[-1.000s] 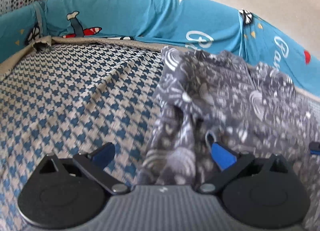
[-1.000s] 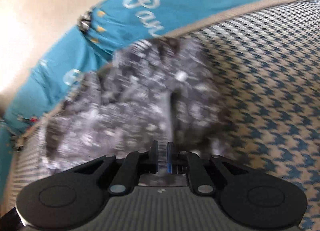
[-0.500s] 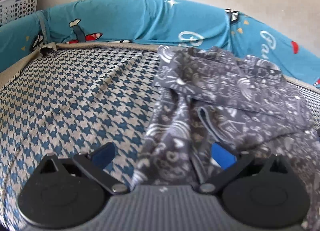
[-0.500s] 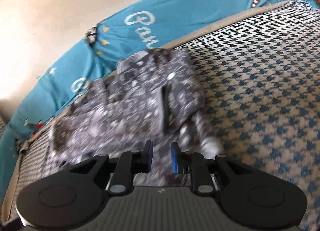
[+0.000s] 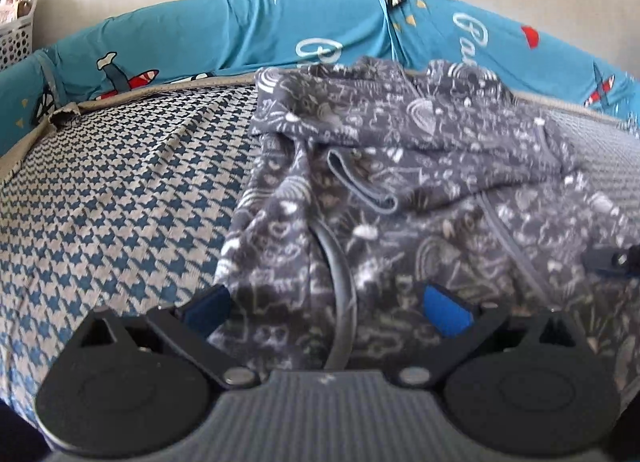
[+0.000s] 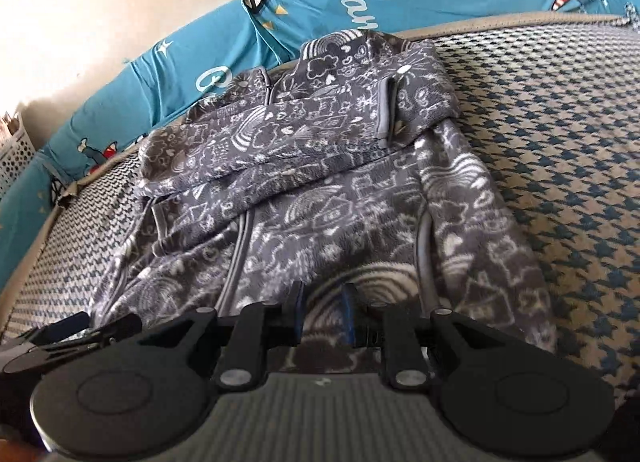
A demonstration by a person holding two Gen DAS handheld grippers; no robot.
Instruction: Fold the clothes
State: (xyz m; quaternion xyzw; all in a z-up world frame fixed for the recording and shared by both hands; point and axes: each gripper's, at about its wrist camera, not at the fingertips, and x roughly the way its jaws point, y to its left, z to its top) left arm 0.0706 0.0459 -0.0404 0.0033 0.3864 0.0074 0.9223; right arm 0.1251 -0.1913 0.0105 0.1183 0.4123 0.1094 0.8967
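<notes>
Folding: grey printed fleece jacket [image 6: 320, 190] is lying on the houndstooth bed sheet [image 5: 120, 202], near the blue bumper [image 5: 240, 34]; its upper part is lying doubled across the body, lower part spread toward both cameras.
Left hand-held gripper [image 5: 326, 304]: fingers are standing wide apart over the near hem, holding nothing.
Right hand-held gripper [image 6: 322, 312]: fingers are sitting a narrow gap apart, fabric behind them, no pinch visible.
Step (judgement): mid-fold, one layer over.
Next (judgement): likely calling for a grip on the near hem or side edges.
Hidden: near hem is sitting under both gripper bodies; sleeves and zip are getting lost in the folds.
</notes>
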